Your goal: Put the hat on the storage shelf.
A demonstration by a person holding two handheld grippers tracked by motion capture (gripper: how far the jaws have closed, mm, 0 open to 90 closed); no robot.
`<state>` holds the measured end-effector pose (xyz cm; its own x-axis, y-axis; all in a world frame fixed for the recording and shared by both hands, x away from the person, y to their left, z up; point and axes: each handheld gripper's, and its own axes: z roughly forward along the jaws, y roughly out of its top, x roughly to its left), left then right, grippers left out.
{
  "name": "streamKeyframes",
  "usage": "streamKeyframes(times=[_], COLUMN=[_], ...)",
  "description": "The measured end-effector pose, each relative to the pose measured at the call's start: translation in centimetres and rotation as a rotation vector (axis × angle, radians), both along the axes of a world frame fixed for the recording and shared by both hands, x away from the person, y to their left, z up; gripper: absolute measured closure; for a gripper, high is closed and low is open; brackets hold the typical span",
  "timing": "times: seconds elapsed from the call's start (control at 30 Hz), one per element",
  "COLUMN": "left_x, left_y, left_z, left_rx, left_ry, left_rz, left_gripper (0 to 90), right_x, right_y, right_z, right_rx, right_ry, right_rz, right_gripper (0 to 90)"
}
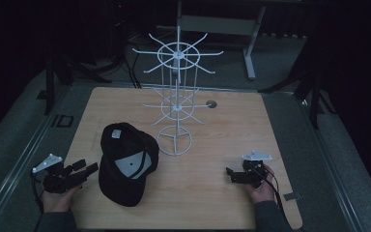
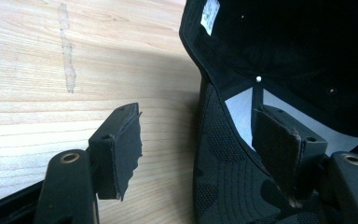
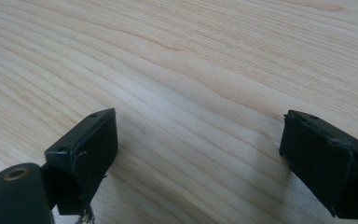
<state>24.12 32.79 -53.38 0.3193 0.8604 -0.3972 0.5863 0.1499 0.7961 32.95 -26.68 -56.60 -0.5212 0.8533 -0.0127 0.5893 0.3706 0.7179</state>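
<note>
Wooden worktop (image 1: 222, 145) underneath everything, pale grain running across both gripper views, with a long scuff mark (image 2: 67, 51) beyond the left gripper's fingers and off to their left. White wire display rack (image 1: 176, 96) upright on a round base toward the far middle of the worktop, well beyond both pairs of fingers, two tiers of spoke-like hooks spreading from its centre pole. Black baseball cap (image 1: 125, 164) upside down on the near left of the worktop, just ahead of the left gripper's fingers, crown opening upward, grey lining and a white label (image 2: 209, 14) visible inside, brim toward the near edge. Left gripper (image 1: 84, 169) held low at the near left corner in the person's hand, fingers (image 2: 121, 149) spread wide and gripping nothing; in the left gripper view, one finger over bare wood, the other in front of the cap's rim where brim meets crown, contact with the cap not clear. Right gripper (image 1: 234, 175) held at the near right, well apart from cap and rack, fingers (image 3: 88, 154) likewise wide apart and empty, bare wood between them. Small grey tab (image 1: 292, 196) flat near the worktop's right front corner, behind the right gripper's fingers.
</note>
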Motion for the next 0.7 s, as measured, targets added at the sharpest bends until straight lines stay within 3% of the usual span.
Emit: streamKeyframes(times=[0.2, 0.7], left_x=[0.3, 0.7], left_y=[-0.6, -1.6], left_z=[-0.2, -0.6], left_rx=[0.048, 0.108], left_ry=[0.025, 0.054], left_rz=[-0.039, -0.075], left_gripper=[32.6, 29.3], right_x=[0.0, -0.1], right_y=[0.0, 0.1], right_z=[0.0, 0.0], right_rx=[0.001, 0.002], right_ry=[0.0, 0.001], right_rz=[-0.003, 0.007], right_gripper=[11.2, 11.2])
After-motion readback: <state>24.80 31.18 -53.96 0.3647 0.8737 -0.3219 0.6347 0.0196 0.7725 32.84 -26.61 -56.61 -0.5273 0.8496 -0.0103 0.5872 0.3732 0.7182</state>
